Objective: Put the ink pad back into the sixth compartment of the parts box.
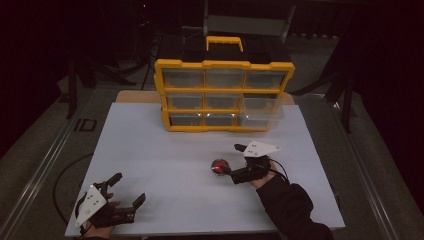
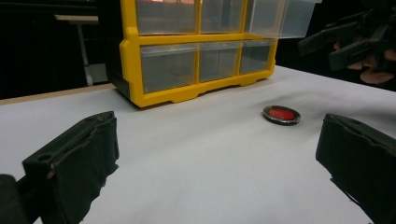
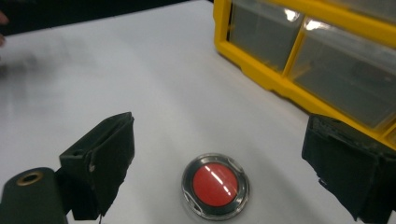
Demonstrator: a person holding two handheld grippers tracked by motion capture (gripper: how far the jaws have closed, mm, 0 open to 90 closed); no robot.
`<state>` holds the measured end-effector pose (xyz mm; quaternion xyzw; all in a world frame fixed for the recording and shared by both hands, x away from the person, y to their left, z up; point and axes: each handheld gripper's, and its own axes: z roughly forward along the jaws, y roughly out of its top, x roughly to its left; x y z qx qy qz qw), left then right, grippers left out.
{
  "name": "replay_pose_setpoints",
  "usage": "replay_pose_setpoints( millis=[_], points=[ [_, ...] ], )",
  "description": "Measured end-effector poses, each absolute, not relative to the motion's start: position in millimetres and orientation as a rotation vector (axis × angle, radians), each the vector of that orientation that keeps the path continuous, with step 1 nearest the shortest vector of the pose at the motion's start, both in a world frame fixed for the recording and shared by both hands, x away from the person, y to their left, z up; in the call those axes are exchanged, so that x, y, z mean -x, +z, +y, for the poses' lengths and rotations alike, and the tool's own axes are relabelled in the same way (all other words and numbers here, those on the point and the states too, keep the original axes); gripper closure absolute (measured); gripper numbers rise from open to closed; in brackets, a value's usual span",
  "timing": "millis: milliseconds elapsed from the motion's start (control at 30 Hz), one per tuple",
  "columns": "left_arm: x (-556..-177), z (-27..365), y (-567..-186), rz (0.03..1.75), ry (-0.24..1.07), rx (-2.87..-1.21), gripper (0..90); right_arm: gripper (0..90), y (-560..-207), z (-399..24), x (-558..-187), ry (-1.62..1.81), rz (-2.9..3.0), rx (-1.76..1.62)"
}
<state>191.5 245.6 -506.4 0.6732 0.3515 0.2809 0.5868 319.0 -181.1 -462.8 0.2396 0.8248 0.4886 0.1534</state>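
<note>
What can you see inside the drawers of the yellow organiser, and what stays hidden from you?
The yellow organiser has clear drawers. The lower ones, seen close in both gripper views, look empty. One right-hand drawer is pulled out; its inside is hard to tell. The top row is too dim to judge.

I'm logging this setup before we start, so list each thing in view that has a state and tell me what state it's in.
Left gripper: open, holding nothing.
Right gripper: open, the red disc between its jaws.
Red disc: lying flat on the white board.
Yellow drawer cabinet: upright; right-hand middle drawer pulled out, other drawers pushed in.
</note>
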Motion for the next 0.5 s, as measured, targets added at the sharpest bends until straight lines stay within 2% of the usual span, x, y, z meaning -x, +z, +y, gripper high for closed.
replay_pose_setpoints(
  millis=[500],
  points=[
    [-191.7, 245.7, -506.7, 0.819, 0.653, -1.570, 0.0, 9.5, -493.7, -168.3, -332.2, 1.343, 2.446, -0.689]
  ],
)
